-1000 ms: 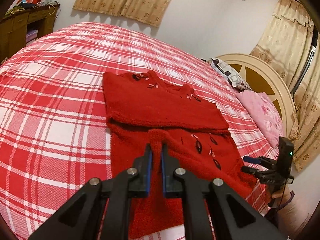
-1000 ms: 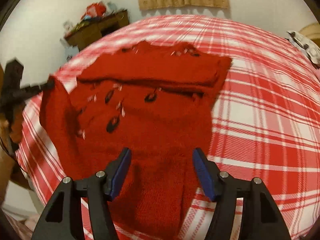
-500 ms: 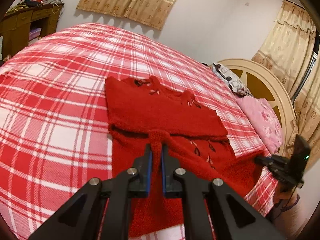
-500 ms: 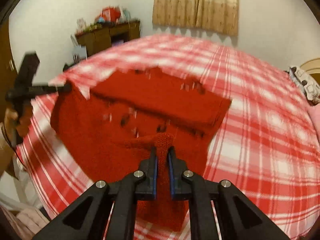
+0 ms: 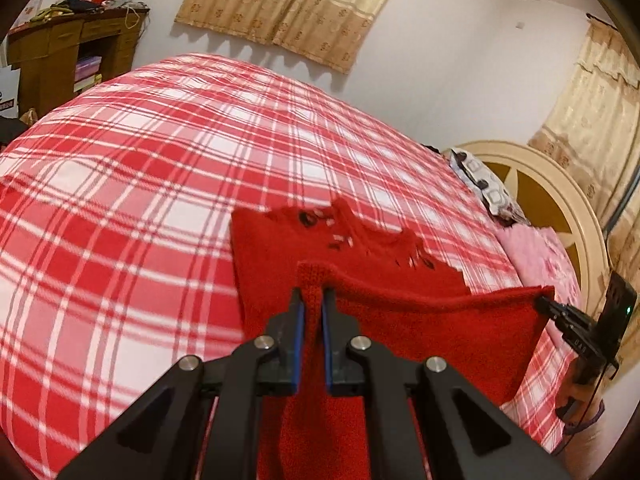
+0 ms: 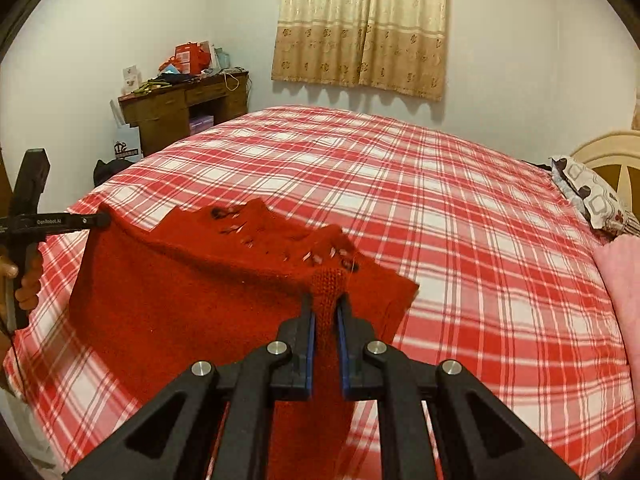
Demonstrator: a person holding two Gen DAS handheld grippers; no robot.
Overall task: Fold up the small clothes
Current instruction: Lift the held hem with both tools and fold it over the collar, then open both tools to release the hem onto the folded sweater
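Observation:
A small red knitted sweater (image 5: 404,312) with dark leaf patterns lies partly on the red plaid bed. My left gripper (image 5: 311,300) is shut on one corner of its lower hem. My right gripper (image 6: 325,308) is shut on the other corner. The hem is lifted and stretched between them above the sweater's upper part (image 6: 256,232), which lies on the bed. In the left wrist view the right gripper (image 5: 544,303) shows at the far right. In the right wrist view the left gripper (image 6: 102,220) shows at the far left.
The red and white plaid bedspread (image 6: 460,240) covers the bed. A cream headboard (image 5: 560,208) and a pink pillow (image 5: 540,256) are at the right. A cluttered wooden desk (image 6: 180,108) stands by the far wall. Curtains (image 6: 360,24) hang behind.
My right gripper closed on the hem corner. Both grippers then lifted the hem off the bed and carried it toward the sweater's collar end.

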